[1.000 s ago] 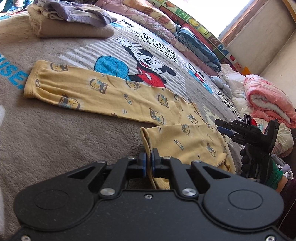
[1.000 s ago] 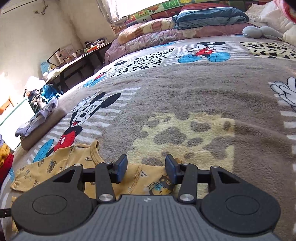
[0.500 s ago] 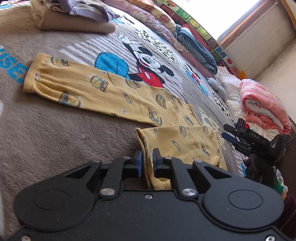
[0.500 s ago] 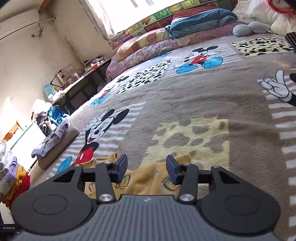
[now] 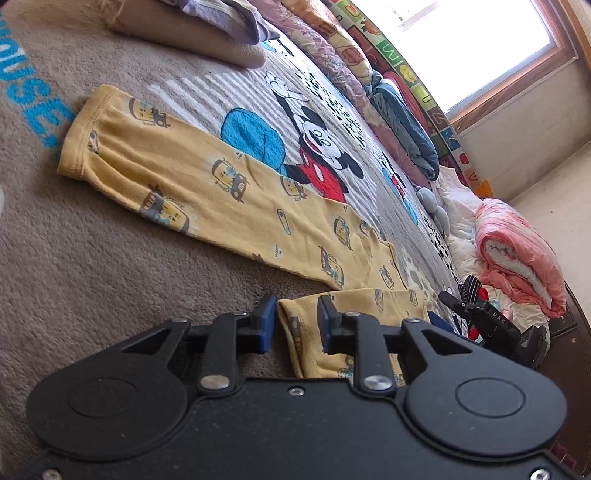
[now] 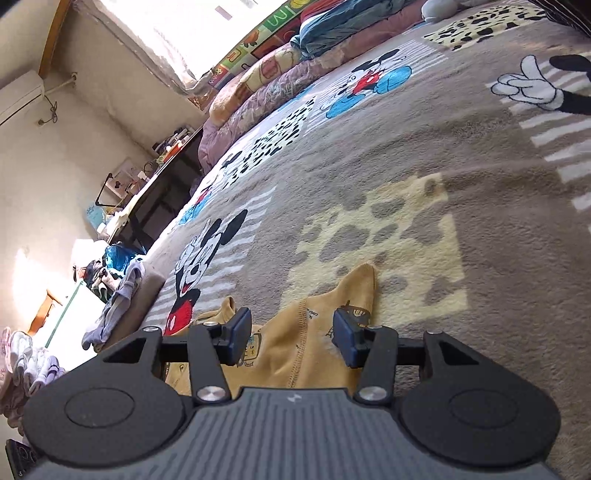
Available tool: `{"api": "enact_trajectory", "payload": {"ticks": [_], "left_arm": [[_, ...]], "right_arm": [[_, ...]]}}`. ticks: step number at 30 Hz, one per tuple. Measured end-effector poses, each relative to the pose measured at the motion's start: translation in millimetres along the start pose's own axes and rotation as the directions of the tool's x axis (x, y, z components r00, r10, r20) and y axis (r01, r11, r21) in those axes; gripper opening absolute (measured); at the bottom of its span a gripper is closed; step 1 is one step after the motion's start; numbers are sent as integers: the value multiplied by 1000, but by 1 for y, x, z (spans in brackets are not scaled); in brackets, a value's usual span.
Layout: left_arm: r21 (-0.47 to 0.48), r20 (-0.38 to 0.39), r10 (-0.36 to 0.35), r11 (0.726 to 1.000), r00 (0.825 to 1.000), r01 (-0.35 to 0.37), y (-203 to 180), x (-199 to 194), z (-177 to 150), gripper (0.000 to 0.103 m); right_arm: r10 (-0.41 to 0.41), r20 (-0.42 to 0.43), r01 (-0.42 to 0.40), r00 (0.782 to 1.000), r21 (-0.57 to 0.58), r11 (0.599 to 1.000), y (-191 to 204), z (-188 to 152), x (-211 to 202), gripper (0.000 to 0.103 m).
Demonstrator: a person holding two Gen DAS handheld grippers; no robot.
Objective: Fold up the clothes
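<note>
Blanket (image 5: 110, 258) bears yellow pajamas (image 5: 229, 184); folded pile (image 5: 207, 33) beyond.

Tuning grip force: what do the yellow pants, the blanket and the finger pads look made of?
Pants: thin cotton-like knit, matte; soft wrinkles, stitched cuff. Blanket: plush fleece, probably synthetic; fuzzy nap. Pads: blue, likely rubber; smooth, slight sheen. Both grippers, left and right, are open.
</note>
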State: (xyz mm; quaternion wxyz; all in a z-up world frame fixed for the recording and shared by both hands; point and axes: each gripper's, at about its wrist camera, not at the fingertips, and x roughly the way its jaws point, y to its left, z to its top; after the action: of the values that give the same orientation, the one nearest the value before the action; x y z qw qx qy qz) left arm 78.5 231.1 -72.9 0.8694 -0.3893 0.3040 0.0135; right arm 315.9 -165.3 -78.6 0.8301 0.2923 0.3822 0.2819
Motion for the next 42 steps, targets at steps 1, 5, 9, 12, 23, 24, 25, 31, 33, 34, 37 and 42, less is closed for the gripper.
{"api": "enact_trajectory", "payload": {"ticks": [1, 5, 9, 12, 23, 24, 25, 31, 33, 34, 37, 42], "left_arm": [[35, 14, 3, 999, 1000, -4, -5, -2, -1, 3], [214, 78, -115, 972, 990, 96, -40, -18, -9, 3], [486, 97, -294, 848, 951, 212, -92, -40, -36, 2], [653, 64, -401, 710, 914, 266, -127, -50, -65, 2], [854, -227, -450, 333, 863, 399, -175, -31, -149, 2], [859, -245, -451, 310, 858, 408, -175, -31, -151, 2], [861, -260, -452, 293, 853, 417, -176, -31, -153, 2], [870, -311, -427, 232, 849, 435, -168, -29, -159, 2], [864, -332, -420, 225, 844, 451, -164, -27, -157, 2], [860, -349, -417, 213, 839, 463, -163, -27, -158, 2], [863, -380, -399, 172, 834, 476, -162, -26, -164, 2], [873, -401, -355, 130, 844, 470, -162, -21, -175, 2]], "right_arm": [[8, -2, -8, 1000, 22, 1000, -2, 2, 1, 52], [18, -11, -17, 1000, 80, 997, -8, 8, 7, 52], [27, -11, -26, 1000, 125, 992, -12, 11, 11, 52], [39, -4, -38, 999, 160, 986, -16, 12, 13, 52], [72, 13, -73, 997, 237, 969, -24, 15, 13, 53], [71, 13, -72, 997, 235, 969, -24, 15, 13, 53], [71, 14, -72, 997, 234, 970, -23, 15, 12, 53], [63, 11, -64, 998, 222, 973, -24, 18, 8, 54], [60, 11, -61, 998, 223, 973, -25, 19, 7, 54], [58, 12, -59, 998, 223, 973, -26, 19, 7, 54], [51, 21, -54, 999, 223, 973, -27, 17, 5, 54], [35, 31, -41, 999, 207, 978, -27, 15, 3, 54]]}}
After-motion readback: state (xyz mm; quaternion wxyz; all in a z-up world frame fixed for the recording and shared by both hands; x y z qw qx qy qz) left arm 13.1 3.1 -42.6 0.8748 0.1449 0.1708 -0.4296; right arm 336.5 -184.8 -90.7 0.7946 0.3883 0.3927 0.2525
